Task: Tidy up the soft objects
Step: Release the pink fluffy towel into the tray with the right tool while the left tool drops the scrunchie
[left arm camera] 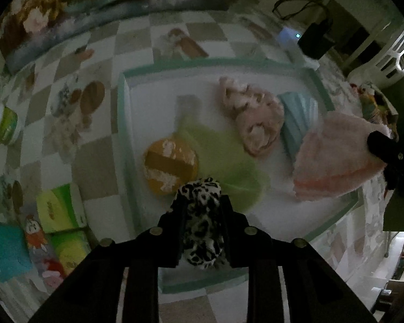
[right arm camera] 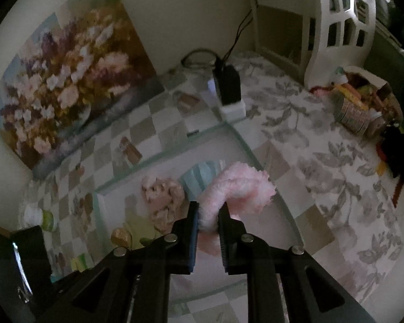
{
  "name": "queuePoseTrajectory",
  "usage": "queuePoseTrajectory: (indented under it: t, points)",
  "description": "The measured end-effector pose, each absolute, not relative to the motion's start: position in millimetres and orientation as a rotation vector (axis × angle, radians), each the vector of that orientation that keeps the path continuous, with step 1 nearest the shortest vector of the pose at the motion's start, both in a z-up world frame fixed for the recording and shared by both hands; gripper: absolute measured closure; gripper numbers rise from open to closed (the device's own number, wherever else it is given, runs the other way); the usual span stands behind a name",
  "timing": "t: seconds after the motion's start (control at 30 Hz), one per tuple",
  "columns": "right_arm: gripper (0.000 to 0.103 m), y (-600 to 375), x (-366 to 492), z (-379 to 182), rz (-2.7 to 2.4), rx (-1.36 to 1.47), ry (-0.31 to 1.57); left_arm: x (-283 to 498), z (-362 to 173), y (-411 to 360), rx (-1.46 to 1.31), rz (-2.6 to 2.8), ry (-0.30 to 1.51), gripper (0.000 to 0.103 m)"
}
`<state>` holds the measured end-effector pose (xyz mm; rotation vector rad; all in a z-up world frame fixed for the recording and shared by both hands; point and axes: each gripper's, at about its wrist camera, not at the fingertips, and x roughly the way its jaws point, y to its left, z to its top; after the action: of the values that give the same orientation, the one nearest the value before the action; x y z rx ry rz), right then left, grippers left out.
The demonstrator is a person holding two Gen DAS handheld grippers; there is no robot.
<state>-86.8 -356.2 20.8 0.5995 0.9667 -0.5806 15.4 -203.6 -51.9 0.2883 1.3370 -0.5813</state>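
My left gripper [left arm camera: 202, 199] is shut on a black-and-white leopard-print plush piece [left arm camera: 202, 231], held over the near part of a white tray with a green rim [left arm camera: 126, 123]. In the tray lie an orange round pad [left arm camera: 171, 167], a light green cloth [left arm camera: 223, 161], a beige plush toy [left arm camera: 253, 118] and a blue striped cloth [left arm camera: 299, 115]. My right gripper [right arm camera: 208, 210] is shut on a fluffy pink fabric [right arm camera: 239, 188], which hangs over the tray's right side; the same pink fabric [left arm camera: 336, 156] fills the right of the left wrist view.
A chequered tablecloth [left arm camera: 67, 62] covers the table. A white-and-green bottle [left arm camera: 2, 123], green tissue packs [left arm camera: 62, 210] and a teal cloth [left arm camera: 5, 253] lie left of the tray. A flower painting [right arm camera: 67, 80] leans on the wall; a black box [right arm camera: 229, 83] and white chair [right arm camera: 342, 27] stand behind.
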Motion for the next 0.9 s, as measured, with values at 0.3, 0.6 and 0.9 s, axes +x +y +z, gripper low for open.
queuePoseTrajectory:
  t: [0.3, 0.6, 0.9]
  points:
    - [0.086, -339, -76, -17, -0.524, 0.584, 1.096, 6, -54, -196, 0.277, -0.572, 1.337, 0.07]
    - [0.086, -326, -76, -40, -0.499, 0.569, 1.172, 2, -42, -180, 0.255, -0.565, 1.308, 0.058]
    - [0.059, -314, -77, -44, -0.501, 0.524, 1.197, 2, -30, -158, 0.251, -0.496, 1.266, 0.042]
